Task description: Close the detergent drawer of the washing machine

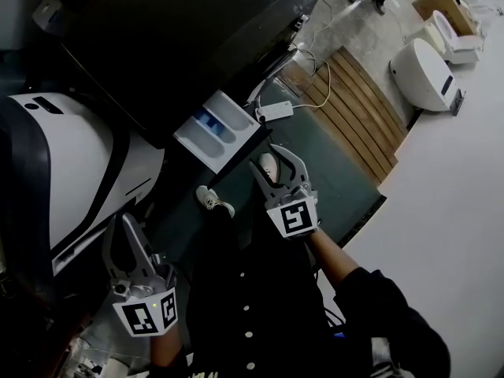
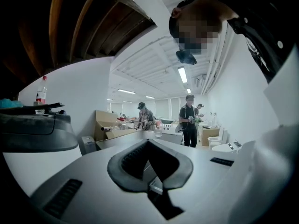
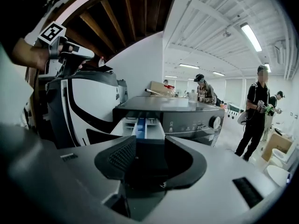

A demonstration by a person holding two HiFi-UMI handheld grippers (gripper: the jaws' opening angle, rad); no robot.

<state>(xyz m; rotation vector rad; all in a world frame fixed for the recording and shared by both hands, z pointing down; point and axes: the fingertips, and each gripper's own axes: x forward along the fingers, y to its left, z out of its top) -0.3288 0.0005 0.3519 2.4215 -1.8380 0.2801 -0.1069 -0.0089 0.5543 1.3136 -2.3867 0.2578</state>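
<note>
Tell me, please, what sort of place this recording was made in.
Probably an appliance and bathroom-fixture test hall or showroom, not a home: a washing machine stands in an open room, several loose toilets sit on the floor, and people work near cardboard boxes under strip lights.
</note>
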